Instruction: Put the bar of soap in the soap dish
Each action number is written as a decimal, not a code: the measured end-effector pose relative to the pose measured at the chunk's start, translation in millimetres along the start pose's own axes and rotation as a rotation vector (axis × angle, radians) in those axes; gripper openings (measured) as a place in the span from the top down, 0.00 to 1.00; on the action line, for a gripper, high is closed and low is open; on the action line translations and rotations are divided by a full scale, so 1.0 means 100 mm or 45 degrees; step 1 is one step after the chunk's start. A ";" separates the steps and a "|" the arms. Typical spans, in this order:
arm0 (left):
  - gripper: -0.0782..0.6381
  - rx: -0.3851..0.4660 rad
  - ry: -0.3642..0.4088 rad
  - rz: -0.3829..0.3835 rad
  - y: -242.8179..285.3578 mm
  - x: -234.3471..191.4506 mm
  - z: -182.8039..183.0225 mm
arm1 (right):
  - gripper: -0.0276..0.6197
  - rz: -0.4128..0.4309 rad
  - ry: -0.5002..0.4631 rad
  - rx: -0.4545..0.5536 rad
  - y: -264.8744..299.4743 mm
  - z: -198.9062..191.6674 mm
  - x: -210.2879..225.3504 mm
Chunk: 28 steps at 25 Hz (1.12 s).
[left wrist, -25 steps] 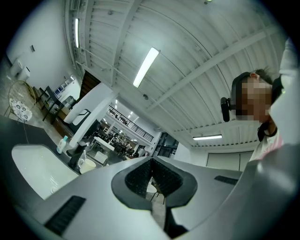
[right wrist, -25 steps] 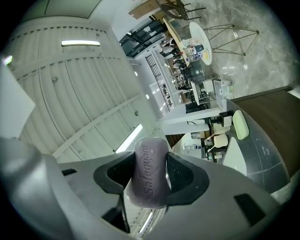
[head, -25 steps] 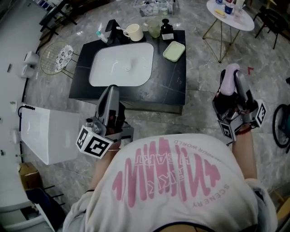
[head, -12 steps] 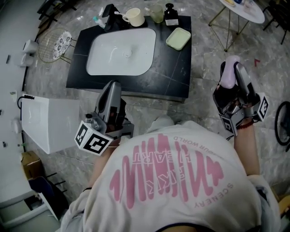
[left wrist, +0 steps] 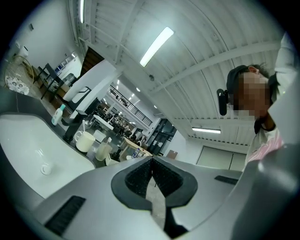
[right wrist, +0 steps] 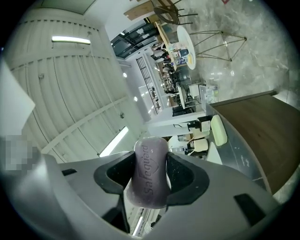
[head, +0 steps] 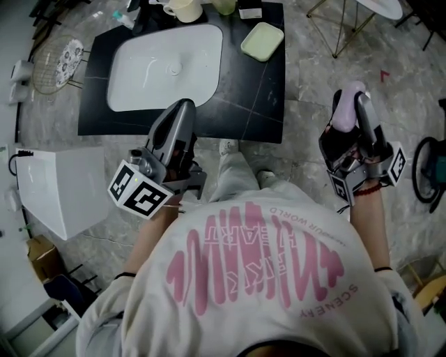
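- Bar of soap [right wrist: 150,172] is clamped between the pads of the right gripper [head: 352,111]. It is pale purple and stamped with lettering, and its rounded end stands out beyond the jaw tips.
- The right gripper is held over the marble floor [head: 313,90], to the right of the black counter [head: 240,104] and apart from it.
- The soap dish [head: 263,40], pale green and rectangular, is set on the far right part of the counter, just right of the white basin [head: 164,59]. The soap is kept well apart from it.
- The left gripper [head: 182,110] is seen with its jaws pressed together and nothing between them. It is held above the counter's near edge, in front of the basin.
- A cream mug [head: 182,8] is set at the counter's far edge, behind the basin.
- The person's white shirt [head: 258,279], printed in pink, is seen across the lower part of the head view.
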<state>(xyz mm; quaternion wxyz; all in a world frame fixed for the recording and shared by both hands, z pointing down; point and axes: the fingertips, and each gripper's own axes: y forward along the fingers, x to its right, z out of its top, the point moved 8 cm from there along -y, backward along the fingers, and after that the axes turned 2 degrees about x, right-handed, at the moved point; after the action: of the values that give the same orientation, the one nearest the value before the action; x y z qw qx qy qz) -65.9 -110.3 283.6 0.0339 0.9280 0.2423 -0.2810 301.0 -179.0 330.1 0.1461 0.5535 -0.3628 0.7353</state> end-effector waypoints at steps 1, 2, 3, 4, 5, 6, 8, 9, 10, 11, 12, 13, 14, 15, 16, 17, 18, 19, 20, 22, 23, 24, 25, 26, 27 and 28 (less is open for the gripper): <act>0.88 -0.012 -0.013 -0.007 0.06 -0.07 -0.01 | 0.62 -0.023 -0.007 0.012 0.00 0.00 0.05; 0.88 -0.024 -0.025 -0.014 0.11 -0.13 -0.03 | 0.62 -0.047 -0.011 0.024 0.00 -0.01 0.10; 0.88 -0.034 -0.034 -0.021 0.17 -0.20 -0.03 | 0.62 -0.070 -0.012 0.035 0.01 -0.01 0.16; 0.88 -0.045 -0.037 -0.031 0.22 -0.26 -0.02 | 0.62 -0.090 -0.013 0.044 0.03 -0.02 0.22; 0.88 -0.059 -0.035 -0.042 0.27 -0.32 -0.01 | 0.62 -0.108 -0.015 0.051 0.06 -0.02 0.28; 0.88 -0.075 -0.030 -0.052 0.31 -0.39 0.01 | 0.62 -0.123 -0.020 0.058 0.11 -0.02 0.35; 0.88 -0.114 -0.027 -0.070 0.37 -0.53 0.04 | 0.62 -0.146 -0.035 0.069 0.22 -0.05 0.46; 0.88 -0.133 -0.032 -0.078 0.39 -0.60 0.05 | 0.62 -0.155 -0.042 0.073 0.27 -0.07 0.50; 0.88 -0.150 -0.042 -0.085 0.41 -0.67 0.06 | 0.62 -0.165 -0.048 0.079 0.32 -0.09 0.54; 0.88 -0.166 -0.054 -0.092 0.43 -0.73 0.07 | 0.62 -0.175 -0.050 0.089 0.35 -0.10 0.57; 0.88 -0.182 -0.067 -0.100 0.45 -0.78 0.08 | 0.62 -0.182 -0.049 0.103 0.38 -0.11 0.61; 0.88 -0.200 -0.079 -0.109 0.47 -0.84 0.09 | 0.62 -0.185 -0.045 0.120 0.41 -0.12 0.65; 0.88 -0.219 -0.089 -0.121 0.50 -0.90 0.11 | 0.62 -0.187 -0.043 0.136 0.45 -0.13 0.69; 0.88 -0.237 -0.096 -0.135 0.53 -0.97 0.13 | 0.62 -0.194 -0.045 0.150 0.50 -0.14 0.73; 0.88 -0.254 -0.098 -0.148 0.57 -1.05 0.15 | 0.62 -0.203 -0.050 0.162 0.56 -0.15 0.77; 0.88 -0.269 -0.099 -0.160 0.60 -1.14 0.18 | 0.62 -0.210 -0.056 0.175 0.62 -0.16 0.80; 0.88 -0.280 -0.099 -0.170 0.64 -1.22 0.21 | 0.62 -0.216 -0.062 0.189 0.67 -0.17 0.83; 0.88 -0.290 -0.101 -0.179 0.68 -1.30 0.24 | 0.62 -0.221 -0.068 0.201 0.73 -0.18 0.86; 0.88 -0.301 -0.104 -0.188 0.71 -1.38 0.27 | 0.62 -0.225 -0.075 0.213 0.77 -0.19 0.88; 0.88 -0.327 -0.111 -0.209 0.78 -1.50 0.30 | 0.62 -0.235 -0.085 0.240 0.85 -0.21 0.91; 0.88 -0.342 -0.115 -0.221 0.82 -1.56 0.31 | 0.62 -0.241 -0.089 0.256 0.88 -0.22 0.92; 0.88 -0.356 -0.119 -0.234 0.85 -1.61 0.31 | 0.62 -0.248 -0.096 0.272 0.90 -0.23 0.93; 0.88 -0.370 -0.121 -0.245 0.88 -1.66 0.31 | 0.62 -0.255 -0.103 0.289 0.92 -0.24 0.95; 0.88 -0.388 -0.119 -0.256 0.90 -1.70 0.29 | 0.62 -0.260 -0.111 0.306 0.94 -0.24 0.96; 0.88 -0.410 -0.112 -0.266 0.91 -1.74 0.27 | 0.62 -0.265 -0.119 0.325 0.96 -0.24 0.99; 0.88 -0.439 -0.103 -0.273 0.91 -1.79 0.24 | 0.62 -0.271 -0.128 0.345 0.98 -0.24 1.01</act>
<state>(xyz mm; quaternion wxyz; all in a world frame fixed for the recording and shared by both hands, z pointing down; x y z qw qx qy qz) -164.8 -271.9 353.0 0.1717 0.8653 0.3828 -0.2744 188.8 -249.1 383.3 0.1289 0.6395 -0.2065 0.7293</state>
